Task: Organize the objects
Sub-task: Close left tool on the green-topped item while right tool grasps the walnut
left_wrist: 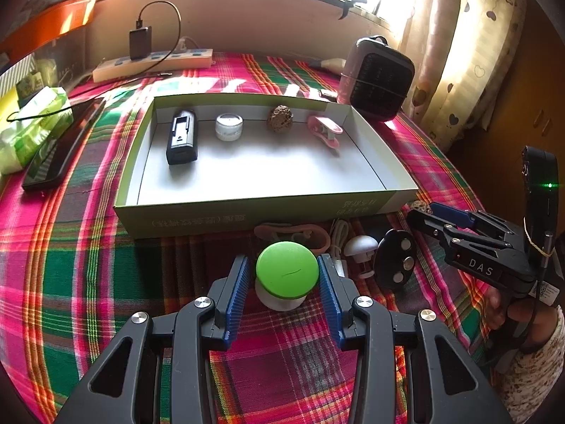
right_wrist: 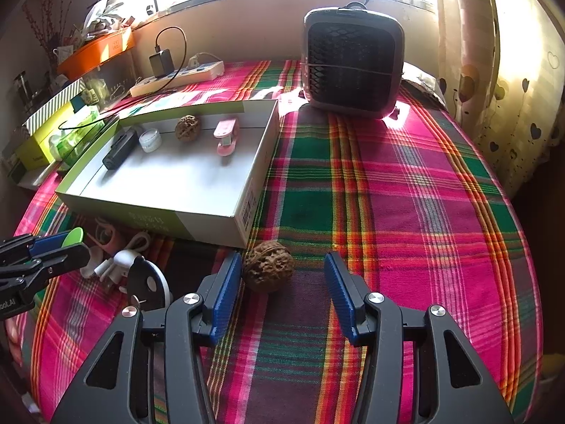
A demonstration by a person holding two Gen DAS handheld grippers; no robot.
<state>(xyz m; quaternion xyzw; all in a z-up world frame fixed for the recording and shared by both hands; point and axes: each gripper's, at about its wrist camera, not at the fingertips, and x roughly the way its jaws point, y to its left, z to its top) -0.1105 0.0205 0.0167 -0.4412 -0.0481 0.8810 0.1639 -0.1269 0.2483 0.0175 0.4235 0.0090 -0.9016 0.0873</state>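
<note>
Two grippers in view. Left gripper [left_wrist: 282,275] sits w/ its blue pads right against both sides of a green-capped white knob thing [left_wrist: 286,270] on the plaid tablecloth [right_wrist: 406,194]; pads look to touch the cap, so it's closed on it. Right gripper [right_wrist: 282,275] is open, jaws wide: a walnut [right_wrist: 269,265] lies on the cloth between them, up against the left pad, clear gap to the right pad. No earlier view, so nothing on motion. Shallow green-sided cardboard box [left_wrist: 212,217], white inside, holds 4 items in a row along the far wall: 1 black rectangular device [left_wrist: 182,137], 1 small white jar [left_wrist: 229,126], 1 second walnut [left_wrist: 280,118], 1 pink clip-like item [left_wrist: 326,130]. So 2 walnuts total, 1 in, 1 out. Loose stuff just in front of the box, between the grippers: 1 white mushroom-shaped piece [left_wrist: 360,247], 1 black disc w/ 3 metal studs [left_wrist: 395,259], 1 pinkish loop item [left_wrist: 293,233], 1 white cable [right_wrist: 137,242]. These crowd the left gripper's right side. Around: dark phone [left_wrist: 53,159] left of box, green tissue pack [left_wrist: 31,130], white power strip [left_wrist: 152,63] w/ black charger, small grey fan heater [right_wrist: 353,63] at back, curtain w/ hearts. Writing: "DAS" on right gripper body; box front has print, upside down, not readable; barcode on box side.
</note>
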